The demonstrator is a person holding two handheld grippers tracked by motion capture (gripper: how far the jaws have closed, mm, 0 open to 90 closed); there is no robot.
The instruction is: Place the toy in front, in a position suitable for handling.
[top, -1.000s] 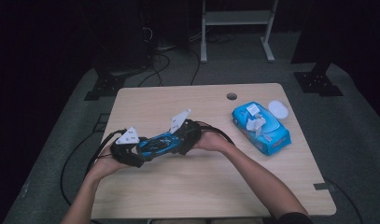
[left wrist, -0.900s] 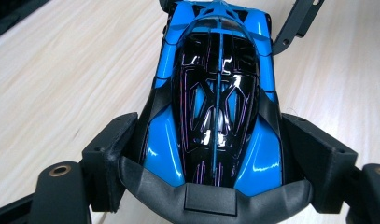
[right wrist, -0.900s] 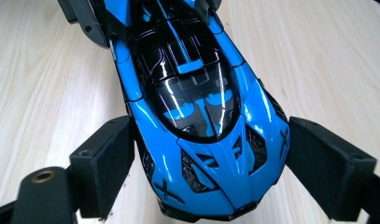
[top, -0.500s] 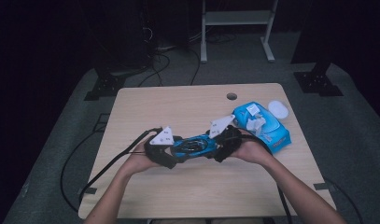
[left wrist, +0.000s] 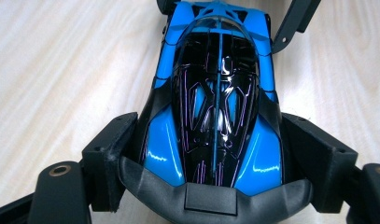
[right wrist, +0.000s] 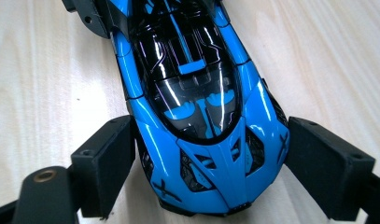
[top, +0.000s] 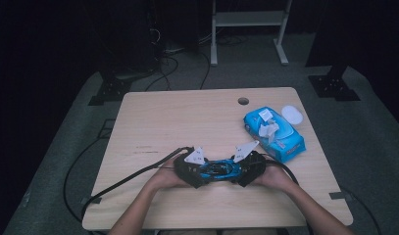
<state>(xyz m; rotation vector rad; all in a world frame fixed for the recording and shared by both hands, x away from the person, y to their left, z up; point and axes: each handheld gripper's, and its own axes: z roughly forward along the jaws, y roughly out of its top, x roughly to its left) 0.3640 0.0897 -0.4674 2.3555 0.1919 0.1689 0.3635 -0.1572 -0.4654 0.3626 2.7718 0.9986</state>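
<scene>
Blue toy car (top: 216,170) sits low over the near bench (top: 187,122), clamped end to end: left gripper (top: 189,171) fingers (left wrist: 108,158) grasp its rear, right gripper (top: 250,169) fingers (right wrist: 103,163) its nose, likely to keep it level. Farther right lies a wipes pack (top: 274,129).

Before you stands a light wooden bench (top: 162,122) with a plain rectangular top and a round cable hole (top: 243,101) near its far edge. Toward your right on the far side lies a blue pack of wet wipes (top: 275,133), a white tissue poking from its opening, and a white round lid (top: 291,115) rests just beside it, nearer the far right corner. Near your edge a blue and black toy car (top: 217,170) sits low over the wood; whether its wheels touch cannot be told.
</scene>
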